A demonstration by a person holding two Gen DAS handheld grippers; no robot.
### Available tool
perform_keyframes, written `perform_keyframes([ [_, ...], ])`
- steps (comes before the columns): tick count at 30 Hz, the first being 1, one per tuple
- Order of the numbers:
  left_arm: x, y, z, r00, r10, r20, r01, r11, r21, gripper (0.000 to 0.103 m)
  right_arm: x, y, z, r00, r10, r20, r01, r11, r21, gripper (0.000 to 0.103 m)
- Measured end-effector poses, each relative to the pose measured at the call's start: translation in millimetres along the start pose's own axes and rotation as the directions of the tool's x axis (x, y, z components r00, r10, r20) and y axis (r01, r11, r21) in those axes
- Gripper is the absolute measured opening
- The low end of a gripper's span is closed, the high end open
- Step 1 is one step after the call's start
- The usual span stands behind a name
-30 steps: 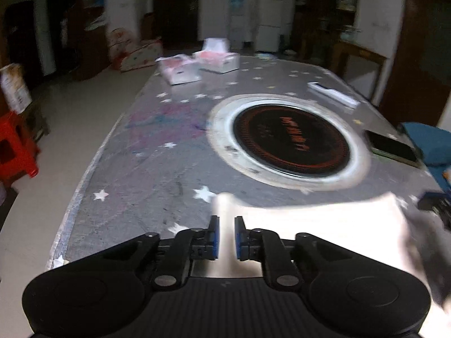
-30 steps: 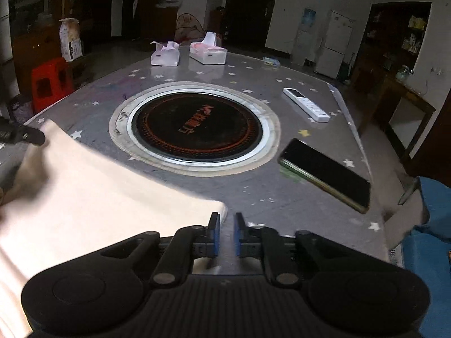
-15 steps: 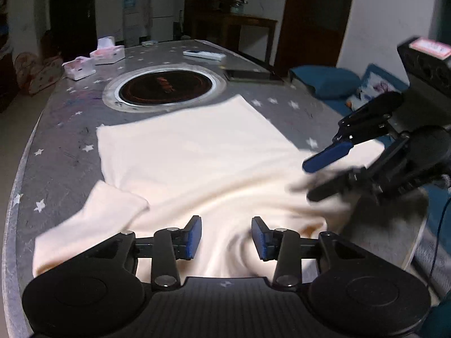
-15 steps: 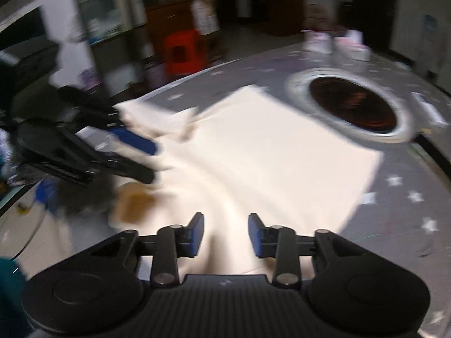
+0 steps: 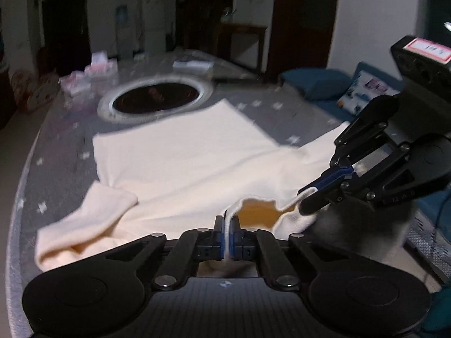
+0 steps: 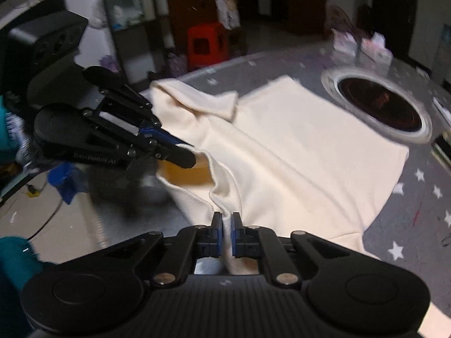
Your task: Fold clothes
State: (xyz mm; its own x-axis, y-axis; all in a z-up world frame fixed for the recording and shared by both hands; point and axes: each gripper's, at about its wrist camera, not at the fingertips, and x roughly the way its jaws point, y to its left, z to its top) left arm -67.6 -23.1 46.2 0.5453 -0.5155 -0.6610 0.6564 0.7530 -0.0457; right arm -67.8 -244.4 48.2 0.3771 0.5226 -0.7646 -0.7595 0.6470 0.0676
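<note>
A cream shirt [image 5: 186,157] lies spread on the grey star-patterned table [image 5: 56,129], one sleeve [image 5: 93,214] bunched at the near left. My left gripper [image 5: 227,225] is shut on the shirt's near edge by the neck opening [image 5: 256,208]. My right gripper [image 6: 227,222] is shut on the same edge a little to the right; it shows in the left wrist view [image 5: 310,197] pinching the cloth. The shirt [image 6: 296,146] stretches away toward the table's middle, and the left gripper [image 6: 183,155] shows there at the left.
A round black cooktop [image 5: 155,98] with a pale ring sits in the table's middle beyond the shirt. Tissue boxes [image 5: 98,67] stand at the far end. A red stool [image 6: 208,42] stands on the floor. A blue cushion [image 5: 315,84] lies beyond the table's right edge.
Both grippers were open over the shirt's near edge half a second ago; now both have closed on that edge by the neck opening and the cloth is lifted slightly between them.
</note>
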Motion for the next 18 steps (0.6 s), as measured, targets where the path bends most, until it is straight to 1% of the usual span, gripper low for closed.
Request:
perform_keyframes([
  [1, -4, -4, -5, 1.000, -0.020, 0.001, 0.020, 1.000, 0.018, 0.004, -7, 5, -3, 1.000, 0.009, 0.002, -0.009, 0.999, -0.031, 0.005],
  [3, -10, -11, -14, 0.998, -0.060, -0.002, 0.060, 0.997, 0.055, 0.004, -12, 15, -10, 0.999, 0.035, -0.022, -0.036, 0.996, -0.077, 0.005],
  [5, -4, -16, -26, 0.994, -0.097, -0.056, 0.101, 0.992, 0.072, 0.005, -8, 21, -21, 0.995, 0.076, -0.062, -0.082, 0.993, -0.086, 0.008],
  [6, 0, -19, -32, 0.990, -0.112, -0.089, 0.118, 0.990, 0.076, 0.007, -4, 23, -26, 0.992, 0.098, -0.082, -0.104, 0.992, -0.075, 0.009],
  [7, 4, -19, -36, 0.986, -0.118, -0.116, 0.127, 0.989, 0.076, 0.008, -1, 24, -32, 0.988, 0.119, -0.102, -0.126, 0.990, -0.060, 0.011],
  [8, 7, -20, -39, 0.982, -0.124, -0.142, 0.135, 0.988, 0.074, 0.010, -2, 23, -34, 0.986, 0.130, -0.106, -0.136, 0.990, -0.048, 0.016],
  [9, 7, -20, -40, 0.981, -0.127, -0.149, 0.139, 0.987, 0.079, 0.012, -3, 22, -36, 0.984, 0.139, -0.108, -0.144, 0.989, -0.036, 0.021],
  [10, 3, -19, -38, 0.983, -0.127, -0.136, 0.139, 0.987, 0.083, 0.014, -5, 21, -39, 0.983, 0.149, -0.110, -0.152, 0.988, -0.024, 0.023],
  [12, -7, -11, -27, 0.986, -0.144, -0.081, 0.150, 0.986, 0.076, 0.015, -19, 10, -37, 0.988, 0.141, -0.070, -0.140, 0.990, 0.020, 0.024],
  [13, -10, -9, -20, 0.988, -0.149, -0.048, 0.152, 0.986, 0.066, 0.018, -27, 4, -37, 0.991, 0.126, -0.044, -0.124, 0.991, 0.045, 0.025],
  [15, -15, -5, -8, 0.988, -0.156, 0.016, 0.155, 0.987, 0.047, 0.023, -32, -11, -36, 0.999, 0.050, -0.020, -0.048, 0.995, 0.092, 0.026],
  [17, -8, -6, 2, 0.988, -0.147, 0.038, 0.146, 0.989, 0.026, 0.023, -37, -26, -35, 1.000, -0.029, -0.001, 0.029, 0.990, 0.139, 0.026],
  [18, 1, -8, 5, 0.989, -0.145, 0.038, 0.144, 0.989, 0.016, 0.023, -33, -35, -38, 0.998, -0.064, -0.007, 0.064, 0.984, 0.165, 0.026],
])
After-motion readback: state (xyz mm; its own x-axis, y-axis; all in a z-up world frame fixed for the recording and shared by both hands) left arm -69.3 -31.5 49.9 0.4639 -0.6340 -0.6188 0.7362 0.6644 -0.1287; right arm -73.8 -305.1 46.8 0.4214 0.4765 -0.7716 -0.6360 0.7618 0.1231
